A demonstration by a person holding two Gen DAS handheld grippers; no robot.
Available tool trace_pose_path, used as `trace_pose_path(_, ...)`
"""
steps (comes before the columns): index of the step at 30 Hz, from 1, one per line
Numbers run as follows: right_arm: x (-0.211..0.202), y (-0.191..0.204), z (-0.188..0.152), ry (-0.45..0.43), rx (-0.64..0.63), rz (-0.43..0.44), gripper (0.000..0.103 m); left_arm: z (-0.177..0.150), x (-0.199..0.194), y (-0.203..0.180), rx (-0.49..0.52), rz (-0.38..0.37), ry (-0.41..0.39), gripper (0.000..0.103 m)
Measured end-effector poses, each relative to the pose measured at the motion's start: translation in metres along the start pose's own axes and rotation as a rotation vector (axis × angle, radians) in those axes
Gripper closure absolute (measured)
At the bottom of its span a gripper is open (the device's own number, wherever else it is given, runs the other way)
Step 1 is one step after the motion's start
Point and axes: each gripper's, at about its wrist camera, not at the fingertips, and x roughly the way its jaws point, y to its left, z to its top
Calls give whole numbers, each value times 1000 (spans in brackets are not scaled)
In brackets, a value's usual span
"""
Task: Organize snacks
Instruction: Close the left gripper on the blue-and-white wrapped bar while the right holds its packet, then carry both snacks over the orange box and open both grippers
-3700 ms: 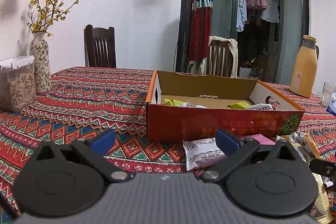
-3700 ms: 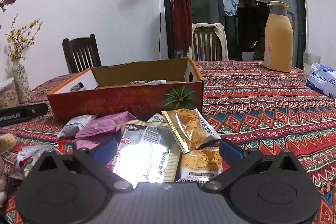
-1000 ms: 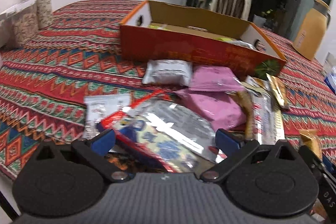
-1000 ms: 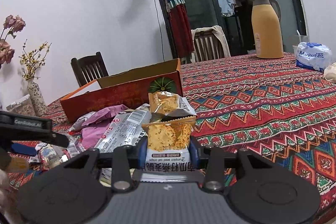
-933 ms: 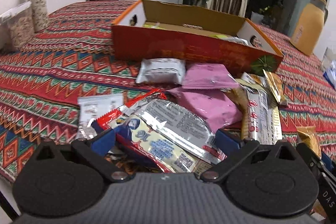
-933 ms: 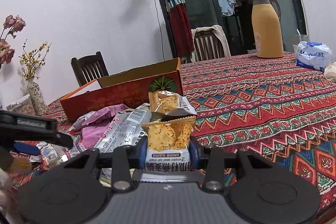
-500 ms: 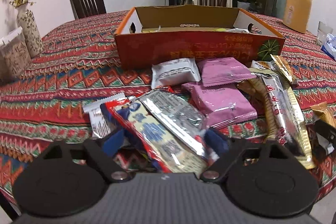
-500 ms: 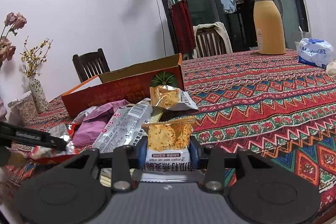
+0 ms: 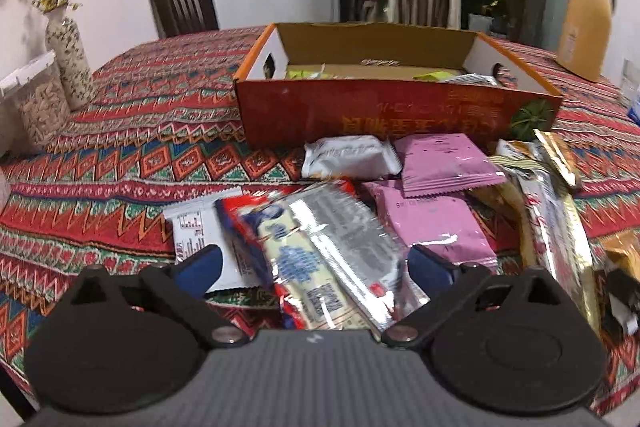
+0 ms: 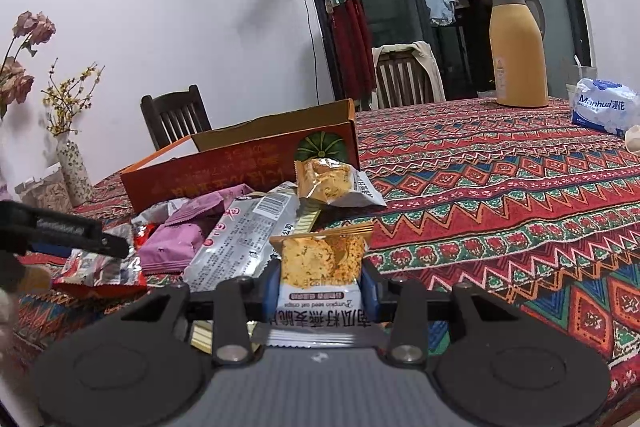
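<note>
An orange cardboard box [image 9: 396, 107] stands on the patterned tablecloth and holds a few snacks. In front of it lies a heap of packets: a white one [image 9: 348, 155], two pink ones [image 9: 440, 163], and a long red-and-silver packet [image 9: 320, 251]. My left gripper [image 9: 316, 265] straddles that long packet. Its jaws are opening and the blue pads stand clear of the wrapper. My right gripper [image 10: 320, 287] is shut on a gold pumpkin-seed crisp packet [image 10: 320, 263], held just above the table right of the heap. A second gold packet [image 10: 328, 183] lies near the box [image 10: 240, 171].
A patterned vase [image 9: 66, 59] and a clear jar [image 9: 32, 103] stand at the table's left. A yellow thermos jug [image 10: 518, 47] and a white tissue pack [image 10: 604, 105] sit at the far right. Two wooden chairs [image 9: 182, 3] stand behind the table.
The left gripper's jaws narrowed around the red-and-silver packet, then spread wide again, and its view rolled a little. The right gripper keeps still with the gold packet.
</note>
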Motion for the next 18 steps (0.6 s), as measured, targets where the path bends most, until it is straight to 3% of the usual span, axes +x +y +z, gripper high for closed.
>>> trace_pose_path(6, 1, 2, 0, 8, -10, -3, 63, -4, 10, -4, -8, 4, 14, 3)
trace_pose_path(9, 1, 2, -1, 11, -12, -6, 63, -8, 12, -6, 20, -28, 18, 24)
trace_pose_path(15, 1, 5, 0, 14, -20, -11, 63, -13, 6, -5, 51, -60, -18, 43)
trace_pose_path(18, 0, 5, 0, 14, -24, -13, 63, -16, 3, -1, 51, -78, -29, 44)
